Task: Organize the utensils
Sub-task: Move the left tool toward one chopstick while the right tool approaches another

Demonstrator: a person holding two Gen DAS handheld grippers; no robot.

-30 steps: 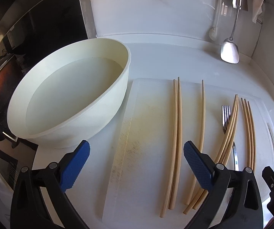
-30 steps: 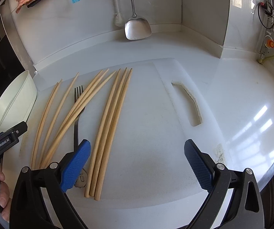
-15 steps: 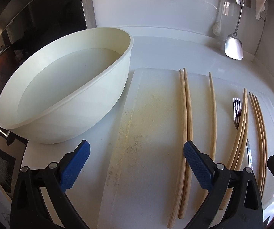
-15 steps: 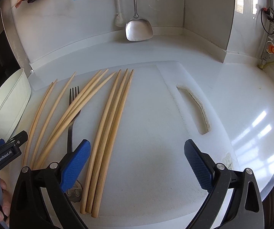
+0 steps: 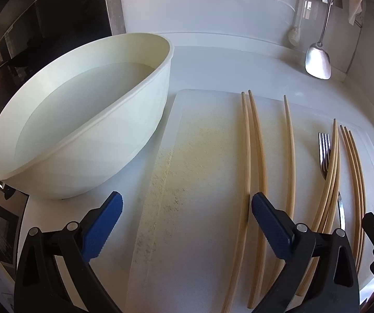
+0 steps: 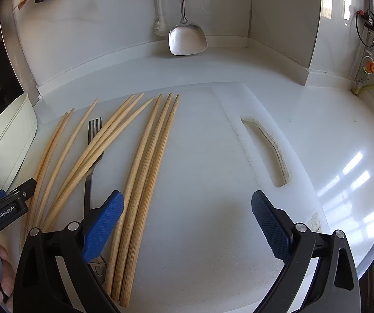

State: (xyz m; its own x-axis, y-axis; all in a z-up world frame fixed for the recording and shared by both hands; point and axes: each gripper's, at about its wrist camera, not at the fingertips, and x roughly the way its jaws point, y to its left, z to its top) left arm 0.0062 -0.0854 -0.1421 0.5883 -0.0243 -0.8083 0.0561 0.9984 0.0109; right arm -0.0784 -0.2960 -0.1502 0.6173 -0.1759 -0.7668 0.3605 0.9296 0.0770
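Chopsticks (image 6: 145, 172) are lying lengthwise on the white cutting board (image 6: 207, 208), which is sitting on the white bench (image 6: 343, 135). Off the board's left edge, a cream basin (image 5: 134, 120) is standing on the bench, just beside the board. Going rightward across the board, a pair of chopsticks (image 5: 254, 156) is lying side by side, then a single chopstick (image 5: 291, 156), then a metal fork (image 6: 91, 156) with three chopsticks (image 6: 103, 151) crossing over its neck, then three more (image 6: 150, 156) packed together. The board's handle slot (image 6: 270, 151) is sitting near its right edge.

The left gripper (image 5: 187, 224) is hovering over the board's left part with its blue-padded fingers spread wide and gripping nothing. The right gripper (image 6: 187, 224) is hovering over the board's bare middle, fingers likewise wide apart and empty. A steel spatula (image 6: 187, 39) is hanging against the back wall.
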